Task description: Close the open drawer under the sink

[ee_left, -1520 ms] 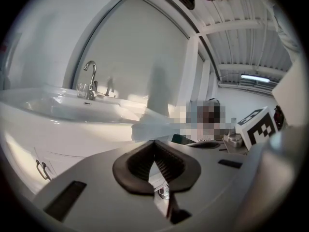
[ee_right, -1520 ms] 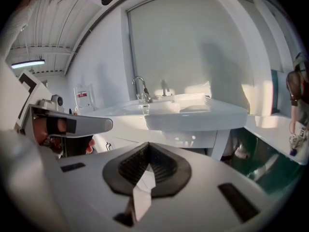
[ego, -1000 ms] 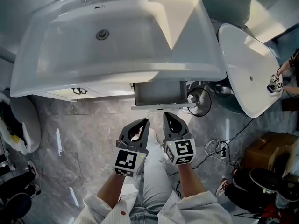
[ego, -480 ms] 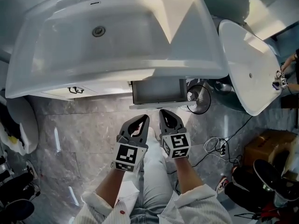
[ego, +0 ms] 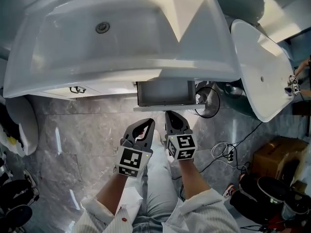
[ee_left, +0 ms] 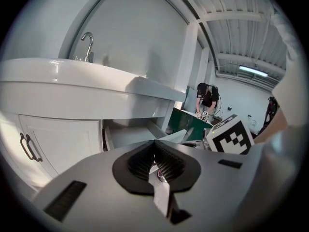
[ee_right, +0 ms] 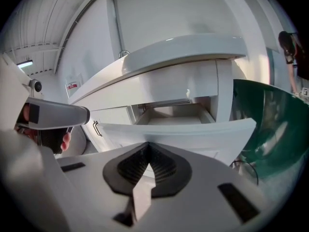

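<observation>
Sink [ego: 121, 68] hides part of drawer [ego: 166, 92]; left gripper [ego: 148, 125] and right gripper [ego: 171, 115] jaws closed, empty.

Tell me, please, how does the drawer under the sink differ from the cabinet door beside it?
The drawer is pulled out with its inside showing; the door is shut. The door carries a dark handle; no handle shows on the part of the drawer's front that is in view. The drawer sits to the person's right, the door to the left. Both are white and sit under the sink.
</observation>
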A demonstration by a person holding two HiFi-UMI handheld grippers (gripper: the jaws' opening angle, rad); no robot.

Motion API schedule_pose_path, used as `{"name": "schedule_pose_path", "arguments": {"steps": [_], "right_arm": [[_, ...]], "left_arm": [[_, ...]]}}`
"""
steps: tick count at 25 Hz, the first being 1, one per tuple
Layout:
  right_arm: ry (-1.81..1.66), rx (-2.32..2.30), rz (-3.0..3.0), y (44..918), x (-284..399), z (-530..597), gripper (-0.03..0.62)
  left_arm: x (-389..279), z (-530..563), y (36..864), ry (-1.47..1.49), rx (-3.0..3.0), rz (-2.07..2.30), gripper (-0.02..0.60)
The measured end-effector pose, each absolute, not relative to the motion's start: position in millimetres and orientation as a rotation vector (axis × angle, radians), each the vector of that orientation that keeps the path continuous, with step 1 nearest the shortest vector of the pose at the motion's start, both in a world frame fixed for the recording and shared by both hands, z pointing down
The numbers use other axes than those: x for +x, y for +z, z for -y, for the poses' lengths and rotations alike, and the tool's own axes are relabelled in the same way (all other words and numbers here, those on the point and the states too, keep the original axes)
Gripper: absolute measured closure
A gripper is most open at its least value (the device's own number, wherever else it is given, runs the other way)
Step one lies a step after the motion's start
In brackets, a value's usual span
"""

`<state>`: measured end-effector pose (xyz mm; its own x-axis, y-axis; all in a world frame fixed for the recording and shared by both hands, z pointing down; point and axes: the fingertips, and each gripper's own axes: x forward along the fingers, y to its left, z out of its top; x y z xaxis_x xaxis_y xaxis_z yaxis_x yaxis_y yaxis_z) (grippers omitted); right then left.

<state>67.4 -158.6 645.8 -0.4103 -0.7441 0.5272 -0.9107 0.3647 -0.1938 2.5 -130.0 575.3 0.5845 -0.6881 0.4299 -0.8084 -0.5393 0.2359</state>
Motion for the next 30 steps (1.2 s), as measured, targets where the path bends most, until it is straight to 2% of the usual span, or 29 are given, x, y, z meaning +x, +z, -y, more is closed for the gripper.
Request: {"name": "schedule_pose_path", "arguments": {"steps": [30], "right_arm": [[0.592, 1.511, 2.267, 640.7, 60.3, 192.5, 0.585]], "left_arm": [[-11.2, 159.7, 571.9, 0.403, 2.399, 1.22, 0.566]]}}
